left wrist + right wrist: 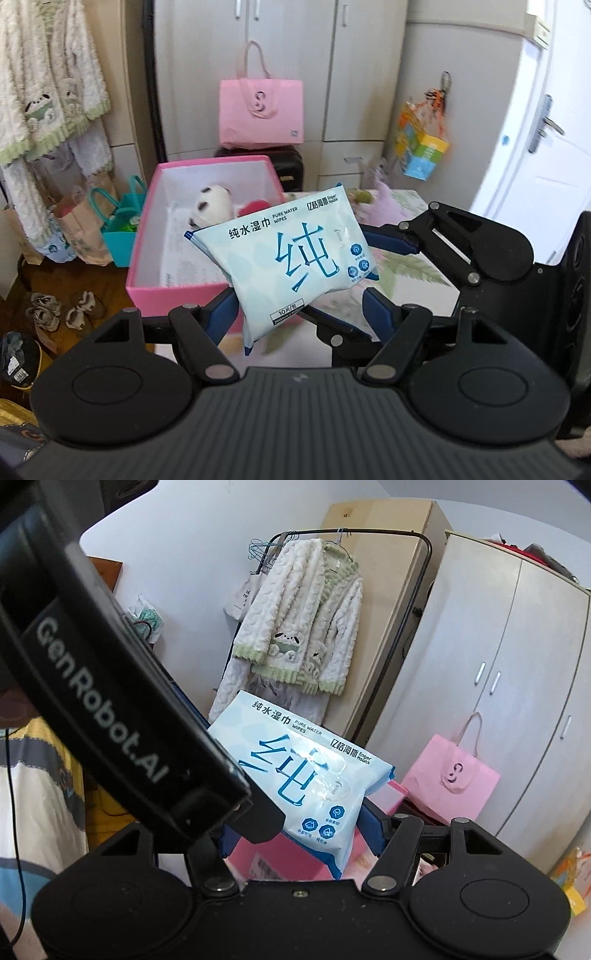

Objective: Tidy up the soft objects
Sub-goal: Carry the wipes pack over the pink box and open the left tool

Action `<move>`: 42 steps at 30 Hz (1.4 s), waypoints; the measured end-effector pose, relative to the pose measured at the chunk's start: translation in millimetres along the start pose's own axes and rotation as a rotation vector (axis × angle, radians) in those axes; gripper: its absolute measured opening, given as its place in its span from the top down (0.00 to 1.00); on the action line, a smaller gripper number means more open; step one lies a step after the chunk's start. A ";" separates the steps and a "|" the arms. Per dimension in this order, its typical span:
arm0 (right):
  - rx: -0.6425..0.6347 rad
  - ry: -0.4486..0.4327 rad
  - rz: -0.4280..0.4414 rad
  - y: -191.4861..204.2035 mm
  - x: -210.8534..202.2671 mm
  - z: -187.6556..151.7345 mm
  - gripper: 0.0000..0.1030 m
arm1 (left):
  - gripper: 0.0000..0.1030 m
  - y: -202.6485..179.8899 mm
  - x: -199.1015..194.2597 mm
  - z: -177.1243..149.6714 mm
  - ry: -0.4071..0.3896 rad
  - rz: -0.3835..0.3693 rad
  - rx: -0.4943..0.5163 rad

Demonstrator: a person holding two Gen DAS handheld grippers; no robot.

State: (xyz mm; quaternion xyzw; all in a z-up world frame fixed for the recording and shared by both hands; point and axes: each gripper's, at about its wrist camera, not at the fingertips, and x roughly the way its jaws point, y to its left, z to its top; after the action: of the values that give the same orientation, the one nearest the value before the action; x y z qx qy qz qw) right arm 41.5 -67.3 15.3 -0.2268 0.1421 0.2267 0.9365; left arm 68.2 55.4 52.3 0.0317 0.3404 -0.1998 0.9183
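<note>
A leaf-print worktop [413,271] carried an open pink box [173,288], a lilac plush [384,206] and a green toy [364,196] behind it.

**A Small Room Full of Things**

A tall grey wardrobe [280,74] stands at the back, with shiny handles on its doors. A pink bag [261,110] sits on a black suitcase [288,166] in front of it. A white door [546,122] with a silver handle is on the right. A bright bag of boxes [421,147] hangs from a hook on the wall. On the left, a fluffy white and green coat [299,627] hangs on a black rail. The floor [85,284] is dark brown wood, with little shoes [61,308] on it. Paper bags [79,232] and a teal bag [122,225] stand close by. The walls are white and daylight fills the room.
</note>
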 end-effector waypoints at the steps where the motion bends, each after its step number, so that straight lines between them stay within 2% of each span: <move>1: 0.006 -0.002 0.007 -0.4 7.5 1.8 0.32 | 0.30 5.0 4.1 3.0 -0.001 0.007 -0.005; 6: 0.079 -0.019 0.061 -11.4 45.2 6.4 0.32 | 0.30 22.5 19.0 16.3 -0.020 0.040 -0.005; 11: 0.164 -0.016 0.122 -22.8 79.5 5.1 0.32 | 0.30 42.1 46.0 30.5 -0.001 0.057 -0.023; 18: 0.220 0.036 0.179 -22.3 121.5 -3.6 0.32 | 0.30 62.9 75.9 27.5 -0.033 0.086 -0.052; 22: 0.221 0.075 0.198 -25.4 143.7 -3.8 0.32 | 0.30 75.3 96.0 30.5 0.005 0.085 -0.069; 26: 0.261 0.154 0.240 -35.4 169.9 -3.2 0.32 | 0.30 87.3 117.1 33.0 0.052 0.071 -0.090; 28: 0.263 0.181 0.242 -36.3 175.2 -4.6 0.32 | 0.30 93.2 121.8 34.8 0.044 0.040 -0.103; 31: 0.194 0.199 0.208 -33.3 182.8 -2.8 0.32 | 0.30 102.6 131.3 34.6 0.070 0.026 -0.126; 34: 0.190 0.239 0.248 -36.3 187.1 -1.1 0.32 | 0.27 104.2 131.4 31.5 0.063 0.073 -0.132; 36: 0.196 0.266 0.270 -40.1 187.2 -1.0 0.31 | 0.26 100.8 124.8 29.9 0.029 0.121 -0.087; 38: 0.196 0.268 0.255 -42.6 182.5 -1.3 0.30 | 0.24 96.3 115.6 28.4 -0.006 0.169 -0.049; 39: 0.195 0.265 0.253 -43.9 179.3 -1.7 0.30 | 0.24 95.5 111.9 27.8 -0.014 0.168 -0.046; 42: 0.211 0.259 0.245 -48.7 166.4 -2.7 0.29 | 0.24 94.8 100.9 25.2 -0.007 0.099 -0.067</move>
State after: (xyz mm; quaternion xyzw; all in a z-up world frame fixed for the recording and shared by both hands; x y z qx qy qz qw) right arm 207.5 -47.3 -30.9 -0.1357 0.3108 0.2919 0.8943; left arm 190.0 102.7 -0.1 0.0173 0.3417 -0.1427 0.9288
